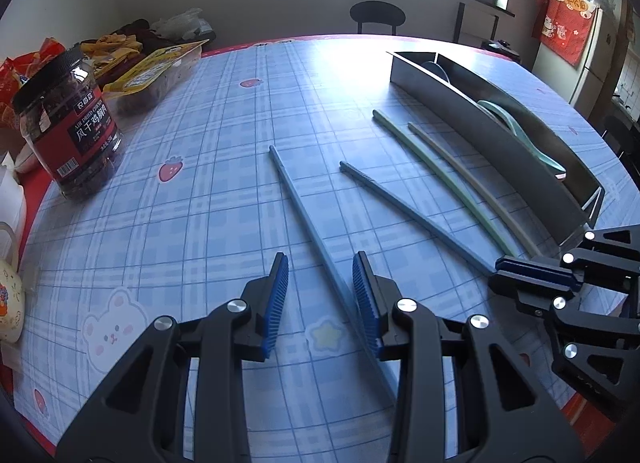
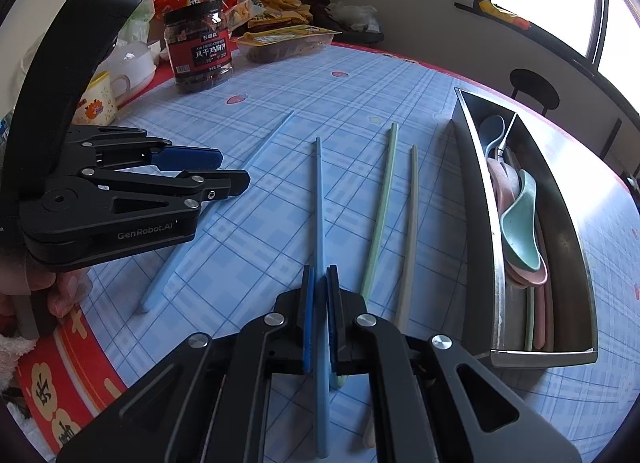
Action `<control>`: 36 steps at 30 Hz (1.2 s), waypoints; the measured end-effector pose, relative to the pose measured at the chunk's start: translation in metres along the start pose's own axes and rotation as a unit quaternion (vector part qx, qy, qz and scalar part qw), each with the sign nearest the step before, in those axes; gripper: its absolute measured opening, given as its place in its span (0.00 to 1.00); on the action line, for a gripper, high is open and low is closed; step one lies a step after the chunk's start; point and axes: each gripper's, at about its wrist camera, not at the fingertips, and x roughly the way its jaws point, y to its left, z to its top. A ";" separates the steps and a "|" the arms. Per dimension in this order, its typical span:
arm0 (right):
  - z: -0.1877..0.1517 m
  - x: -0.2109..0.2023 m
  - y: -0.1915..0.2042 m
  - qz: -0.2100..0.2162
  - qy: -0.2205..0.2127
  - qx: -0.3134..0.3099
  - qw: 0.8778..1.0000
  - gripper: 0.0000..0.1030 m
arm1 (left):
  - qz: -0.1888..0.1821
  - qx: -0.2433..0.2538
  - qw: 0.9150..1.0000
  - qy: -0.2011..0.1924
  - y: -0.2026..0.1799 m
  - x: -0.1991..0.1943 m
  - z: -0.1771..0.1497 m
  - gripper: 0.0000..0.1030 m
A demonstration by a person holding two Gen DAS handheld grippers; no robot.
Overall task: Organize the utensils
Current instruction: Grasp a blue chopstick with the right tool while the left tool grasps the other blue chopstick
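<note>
1. The right claw [image 2: 319,283] is clamped on a blue chopstick [image 2: 318,199], which runs straight ahead along its fingers.
2. The left claw [image 1: 320,283] stands apart over the other blue chopstick [image 1: 304,207], on the surface [image 1: 192,191].
3. The tray [image 2: 476,183] lies right of the right claw, parallel to the gripped chopstick.

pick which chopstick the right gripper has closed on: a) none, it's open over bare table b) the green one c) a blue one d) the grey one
c: in the right wrist view the right gripper has its blue pads pressed to both sides of a blue chopstick, while the green chopstick and grey chopstick lie free on the table beside it.
</note>
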 end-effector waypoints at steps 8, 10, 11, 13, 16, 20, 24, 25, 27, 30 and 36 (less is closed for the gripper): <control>0.000 0.000 0.000 0.004 0.000 0.004 1.000 0.06 | 0.032 0.019 0.999 -0.005 -0.009 -0.001 -0.003 0.37; 0.000 0.000 -0.001 0.006 0.000 0.005 1.000 0.07 | 0.031 0.017 0.999 -0.004 -0.008 -0.001 -0.002 0.37; 0.000 0.000 -0.001 0.008 0.000 0.006 1.000 0.07 | 0.030 0.017 0.999 -0.004 -0.009 -0.001 -0.002 0.37; 0.000 0.000 -0.001 0.008 0.000 0.006 1.000 0.07 | 0.028 0.015 0.999 -0.004 -0.008 -0.001 -0.002 0.37; 0.000 0.000 -0.001 0.007 0.000 0.006 1.000 0.07 | 0.028 0.014 0.999 -0.004 -0.007 -0.001 -0.003 0.37; 0.000 0.000 -0.001 0.009 0.000 0.008 1.000 0.07 | 0.031 0.027 0.999 -0.006 -0.010 -0.002 -0.003 0.30; -0.001 0.000 -0.003 0.010 0.000 0.008 1.000 0.07 | 0.044 0.046 0.998 -0.008 -0.019 -0.003 -0.004 0.25; -0.001 0.000 -0.003 0.010 0.000 0.008 1.000 0.07 | 0.048 0.049 0.998 -0.009 -0.020 -0.002 -0.004 0.25; -0.001 0.000 -0.004 0.016 0.000 0.011 1.000 0.09 | 0.051 0.051 0.997 -0.009 -0.021 -0.002 -0.004 0.25; -0.001 0.000 -0.005 0.021 0.000 0.015 1.000 0.09 | 0.048 0.049 0.998 -0.008 -0.022 -0.002 -0.004 0.26; -0.001 0.001 -0.006 0.023 0.000 0.018 1.000 0.10 | 0.047 0.045 0.998 -0.008 -0.020 -0.003 -0.004 0.27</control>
